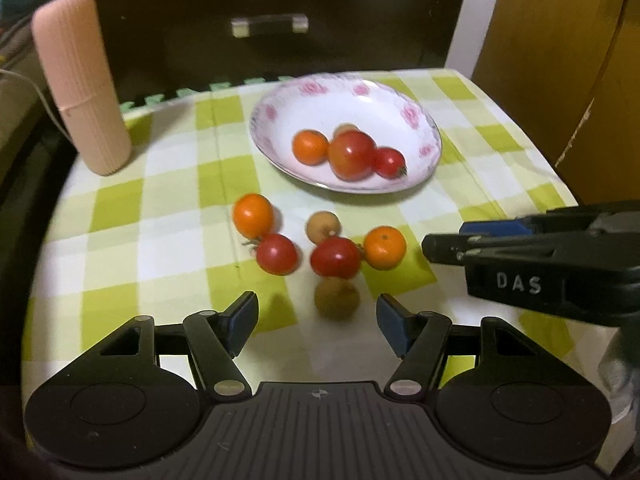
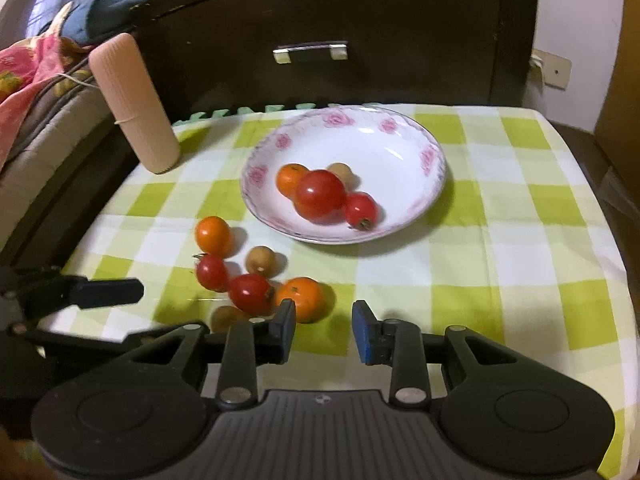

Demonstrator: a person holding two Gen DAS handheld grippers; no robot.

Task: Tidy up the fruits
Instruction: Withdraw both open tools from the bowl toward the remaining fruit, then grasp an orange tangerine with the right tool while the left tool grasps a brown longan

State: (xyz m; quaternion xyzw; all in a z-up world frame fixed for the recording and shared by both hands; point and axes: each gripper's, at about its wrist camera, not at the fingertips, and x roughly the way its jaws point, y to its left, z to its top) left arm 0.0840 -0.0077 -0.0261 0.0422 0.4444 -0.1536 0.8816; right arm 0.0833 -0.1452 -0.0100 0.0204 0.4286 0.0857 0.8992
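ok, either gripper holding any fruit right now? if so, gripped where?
Nothing held. The left gripper is open, a brown fruit on the cloth just ahead of it. The right gripper has a bare gap between its pads.

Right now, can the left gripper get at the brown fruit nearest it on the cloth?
Probably yes: the left gripper is open, the brown fruit lies just ahead of its fingertips, and nothing sits between.

Both wrist views look forward and steeply down along their own fingers, close over the checked tablecloth [image 1: 160, 200]. Each faces the dark cabinet [image 2: 320, 20] beyond. They share the plate [image 1: 432, 136] and the loose fruit [image 2: 256, 294] ahead; each catches the other gripper at its edge.
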